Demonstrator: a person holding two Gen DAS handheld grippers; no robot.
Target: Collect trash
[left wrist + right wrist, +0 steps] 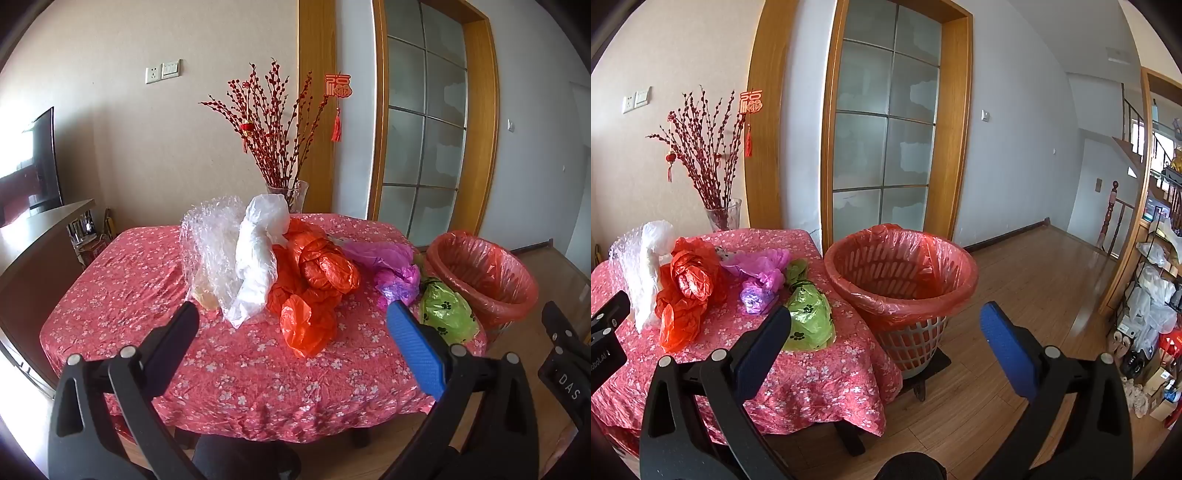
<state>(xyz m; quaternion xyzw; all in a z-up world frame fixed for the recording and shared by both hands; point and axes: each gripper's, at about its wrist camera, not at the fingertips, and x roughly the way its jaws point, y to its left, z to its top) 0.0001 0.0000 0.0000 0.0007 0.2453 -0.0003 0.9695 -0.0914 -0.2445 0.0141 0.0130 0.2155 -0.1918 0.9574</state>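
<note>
Crumpled plastic lies in a row on the table's red flowered cloth (122, 295): bubble wrap (210, 243), a white bag (258, 254), orange bags (314, 284), purple bags (391, 266) and a green paw-print bag (447, 310). The green bag (807, 314) lies nearest the bin. The white basket bin with a red liner (905, 280) stands right of the table. My left gripper (291, 317) is open and empty, in front of the orange bags. My right gripper (884, 317) is open and empty, in front of the bin, its left finger (764, 339) near the green bag.
A glass vase of red branches (286, 192) stands at the table's back edge. A frosted glass door (882, 140) is behind the bin. Wooden floor (1034, 280) stretches right, with a cluttered shelf (1156, 295) at far right. A dark counter (40, 236) is left of the table.
</note>
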